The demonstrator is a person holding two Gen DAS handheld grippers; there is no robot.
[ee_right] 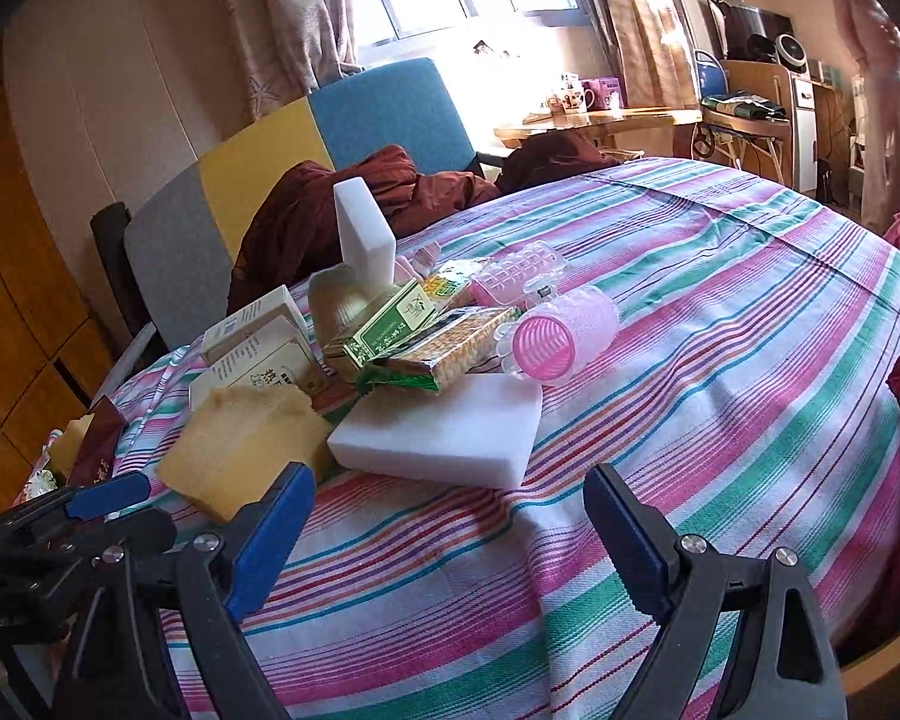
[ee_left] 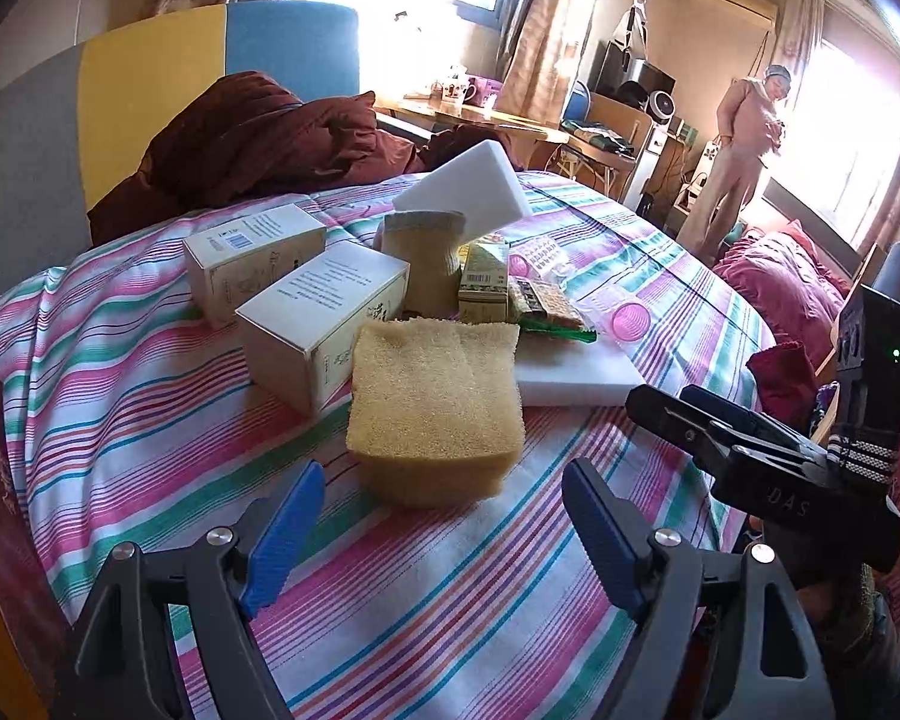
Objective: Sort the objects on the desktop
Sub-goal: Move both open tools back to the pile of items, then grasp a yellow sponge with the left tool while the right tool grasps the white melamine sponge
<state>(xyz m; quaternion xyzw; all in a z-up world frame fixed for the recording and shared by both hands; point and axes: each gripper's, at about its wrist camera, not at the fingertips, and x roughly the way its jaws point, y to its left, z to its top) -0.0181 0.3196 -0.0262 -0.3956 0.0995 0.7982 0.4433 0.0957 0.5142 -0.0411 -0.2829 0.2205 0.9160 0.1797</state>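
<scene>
— Where's the yellow sponge (ee_left: 435,402)?
— On the striped cloth (ee_left: 450,600) of the worktop, just ahead of the left tool (ee_left: 444,531), fingers spread, holding nothing.
— The right tool (ee_right: 450,531)?
— Spread too, empty, facing the flat white foam block (ee_right: 444,432) and pink roller (ee_right: 561,336).
— Around them?
— Boxes, snack packets, a colour-block chair (ee_left: 150,102), sunlit curtained windows, a person (ee_left: 738,156) standing far off.
</scene>
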